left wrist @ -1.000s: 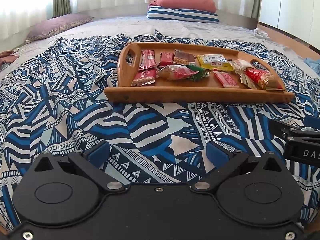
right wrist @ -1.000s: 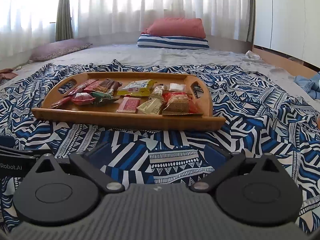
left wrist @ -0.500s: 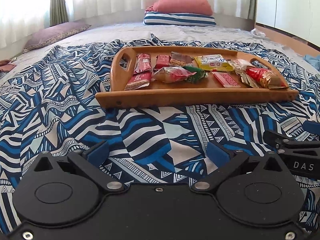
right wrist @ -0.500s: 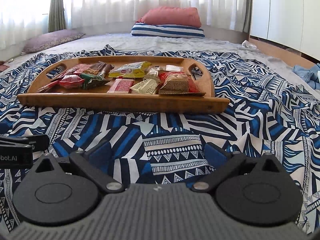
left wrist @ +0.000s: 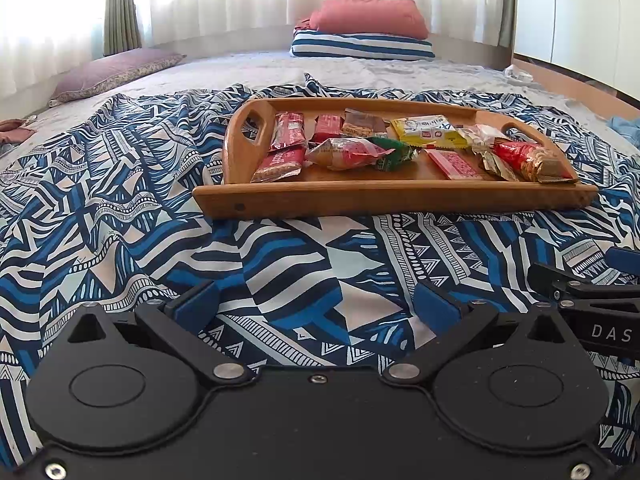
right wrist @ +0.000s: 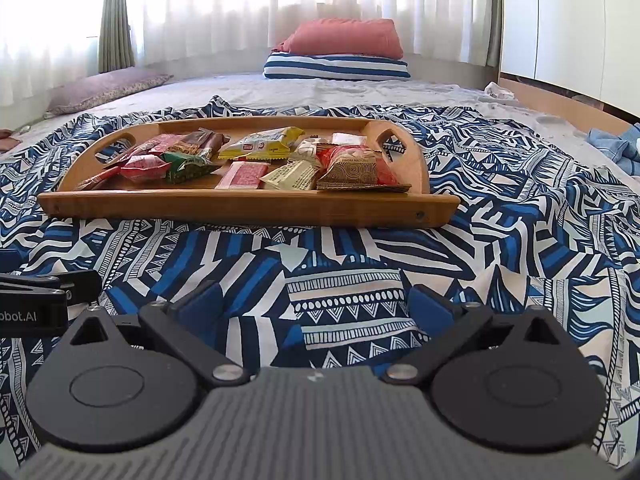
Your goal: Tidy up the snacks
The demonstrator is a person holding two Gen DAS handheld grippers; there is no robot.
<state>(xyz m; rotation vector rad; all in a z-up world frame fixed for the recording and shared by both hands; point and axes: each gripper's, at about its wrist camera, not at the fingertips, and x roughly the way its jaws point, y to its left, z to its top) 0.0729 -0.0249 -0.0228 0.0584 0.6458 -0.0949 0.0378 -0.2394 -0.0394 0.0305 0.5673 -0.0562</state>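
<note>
Snacks [left wrist: 352, 152] piled loose in wooden tray [left wrist: 392, 198], mid-bed on blue patterned blanket [left wrist: 120, 216]. Yellow packet [right wrist: 262, 145] toward tray's far edge, pink flat pack [right wrist: 243, 175] near front rim, brown-swirl bag [right wrist: 354, 174] at tray's right end by handle cutout. Left tool [left wrist: 318, 304] short of tray's near edge, fingers spread wide, gripping nothing. Right tool [right wrist: 316, 306] likewise: wide apart, nothing held, low over blanket. Striped pillow [right wrist: 336, 67] under red one [right wrist: 346, 37] at bed's far edge.
</note>
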